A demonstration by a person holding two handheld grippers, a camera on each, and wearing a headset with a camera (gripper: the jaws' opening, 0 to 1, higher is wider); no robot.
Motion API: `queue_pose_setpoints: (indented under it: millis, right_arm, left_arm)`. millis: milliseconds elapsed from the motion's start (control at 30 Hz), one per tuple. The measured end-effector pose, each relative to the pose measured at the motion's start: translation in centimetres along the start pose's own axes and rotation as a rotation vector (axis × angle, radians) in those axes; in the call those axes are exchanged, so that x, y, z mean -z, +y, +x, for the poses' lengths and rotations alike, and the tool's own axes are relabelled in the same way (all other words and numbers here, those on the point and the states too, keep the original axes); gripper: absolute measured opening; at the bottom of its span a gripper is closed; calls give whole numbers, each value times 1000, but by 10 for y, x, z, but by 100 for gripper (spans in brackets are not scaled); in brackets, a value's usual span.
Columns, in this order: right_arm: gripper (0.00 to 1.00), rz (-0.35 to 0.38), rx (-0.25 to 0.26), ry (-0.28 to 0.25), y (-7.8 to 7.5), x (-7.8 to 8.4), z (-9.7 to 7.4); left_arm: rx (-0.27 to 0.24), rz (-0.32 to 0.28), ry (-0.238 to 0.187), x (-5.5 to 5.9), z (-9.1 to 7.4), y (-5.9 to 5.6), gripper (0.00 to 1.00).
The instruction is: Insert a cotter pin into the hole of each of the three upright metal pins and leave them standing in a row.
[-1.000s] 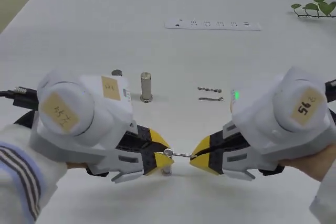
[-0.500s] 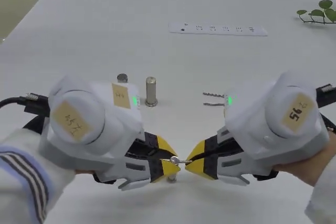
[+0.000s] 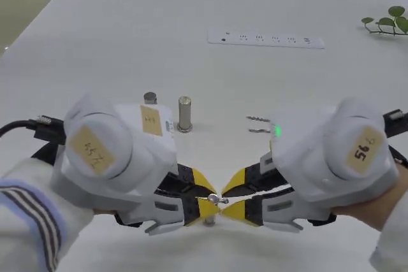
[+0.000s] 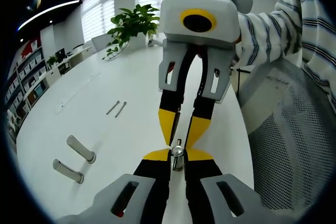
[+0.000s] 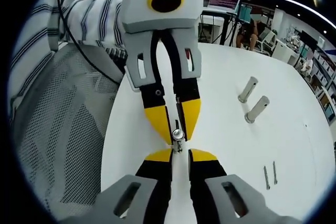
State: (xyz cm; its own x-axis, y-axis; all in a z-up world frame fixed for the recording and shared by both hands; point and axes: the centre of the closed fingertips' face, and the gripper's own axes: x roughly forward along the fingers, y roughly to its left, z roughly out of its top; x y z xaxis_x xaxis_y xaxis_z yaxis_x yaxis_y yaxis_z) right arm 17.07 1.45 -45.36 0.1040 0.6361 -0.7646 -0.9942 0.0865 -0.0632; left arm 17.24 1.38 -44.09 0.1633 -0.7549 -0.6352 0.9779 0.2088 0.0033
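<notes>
Clamping the held pin by its shaft, the left gripper is clenched at the near edge of the table. The held pin stands upright on the table between the two sets of yellow jaw tips, its head just above them.

The right gripper faces the left one, tip to tip. Its jaws are closed on a cotter, which lies level and reaches the held pin's head. How far it sits in the hole cannot be told.

Farther off, left of centre, the left free pin shows its top above the left gripper. The right free pin stands upright just beside it. Two loose cotters lie side by side right of them, partly hidden by the right gripper. A power strip lies far, and a plant far right.
</notes>
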Motion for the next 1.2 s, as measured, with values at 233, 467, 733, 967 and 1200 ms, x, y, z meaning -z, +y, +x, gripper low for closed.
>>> queue_pose_setpoints:
  millis: [233, 467, 733, 967, 1200]
  right_arm:
    - [1, 20, 19, -40, -1, -4, -6]
    - [0, 21, 17, -42, 1, -8, -5]
    - [0, 73, 37, -59, 0, -5, -6]
    - [7, 186, 62, -111, 6, 2, 1]
    - [19, 272, 85, -166, 4, 0, 10]
  left_arm:
    - [-2, 0, 0, 1, -1, 0, 5]
    - [-1, 3, 1, 1, 0, 0, 5]
    - [-9, -43, -7, 0, 0, 2, 6]
    - [-29, -41, -31, -2, -8, 5, 25]
    - [-50, -138, -153, -14, -24, 6, 42]
